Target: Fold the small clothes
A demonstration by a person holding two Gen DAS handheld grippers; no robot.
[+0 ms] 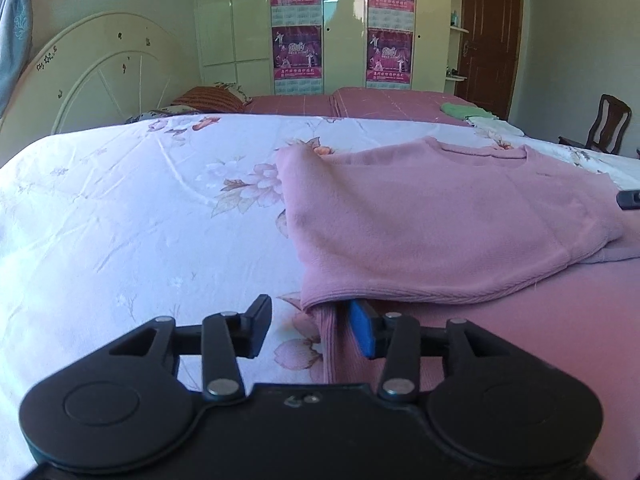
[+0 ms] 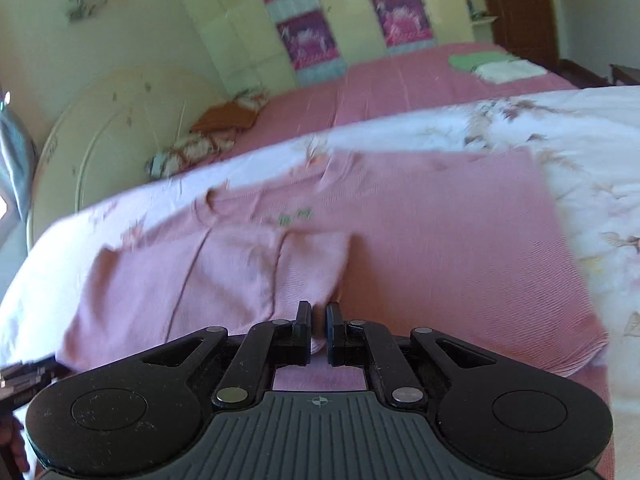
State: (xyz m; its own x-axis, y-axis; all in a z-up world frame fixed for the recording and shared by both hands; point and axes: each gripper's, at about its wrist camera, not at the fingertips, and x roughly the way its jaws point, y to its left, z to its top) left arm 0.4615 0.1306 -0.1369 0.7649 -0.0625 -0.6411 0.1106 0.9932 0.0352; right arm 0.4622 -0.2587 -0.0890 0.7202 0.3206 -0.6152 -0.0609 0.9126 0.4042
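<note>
A pink knit sweater [image 1: 440, 216] lies on the floral white bedsheet [image 1: 140, 208], one side folded over its body. My left gripper [image 1: 308, 328] is open, low over the sheet at the sweater's near left edge, which lies between the fingers. My right gripper [image 2: 318, 334] is shut on a fold of the pink sweater [image 2: 420, 248], a sleeve end, held just above the body. A small green mark shows on the sweater's chest in the blurred right wrist view. The tip of the right gripper [image 1: 628, 199] shows at the right edge of the left wrist view.
A second bed with a pink cover [image 1: 384, 102] lies behind, with folded green and white clothes [image 1: 476, 114] on it. A cream headboard [image 1: 100, 72] and pillows [image 1: 208, 100] stand at the left. A wardrobe with posters [image 1: 344, 24], a brown door [image 1: 488, 32] and a wooden chair [image 1: 608, 120] line the back.
</note>
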